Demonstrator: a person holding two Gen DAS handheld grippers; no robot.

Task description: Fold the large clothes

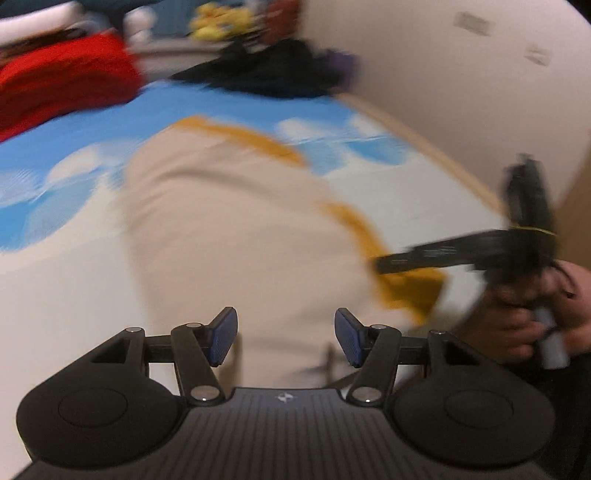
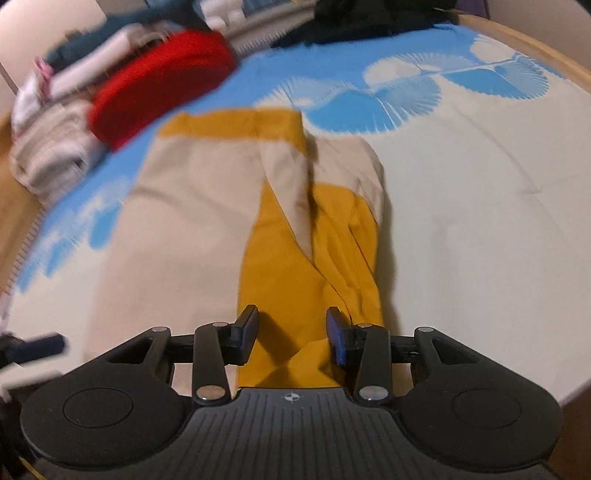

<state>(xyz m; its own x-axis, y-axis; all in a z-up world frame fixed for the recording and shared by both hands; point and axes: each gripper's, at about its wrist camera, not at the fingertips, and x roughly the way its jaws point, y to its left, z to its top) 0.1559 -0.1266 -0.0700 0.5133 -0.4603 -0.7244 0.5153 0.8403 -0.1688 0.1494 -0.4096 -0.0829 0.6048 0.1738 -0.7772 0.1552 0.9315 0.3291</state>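
Garment: beige w/ mustard-yellow panels, lying flat on the bed sheet (white w/ blue fan print), roughly centre of the surface. Mustard band runs along its far edge; a mustard sleeve-like section is folded over the beige body on the right side and extends toward the right-wrist camera.

Left claw: jaws spread, blue pads apart, nothing between them. Positioned over the near beige part of the garment; contact w/ fabric cannot be determined, view heavily blurred.

Right claw: jaws spread, hovering at the near end of the mustard section; fabric lies beneath and between the fingers, not pinched. In the left-wrist view this claw appears at far right, blurred, w/ the person's hand gripping its handle, near the garment's mustard edge.

Surroundings: red folded item and stack of pale folded clothes at far left of bed; dark clothing pile at far end; yellow plush beyond, blurred. Pale wall on right.
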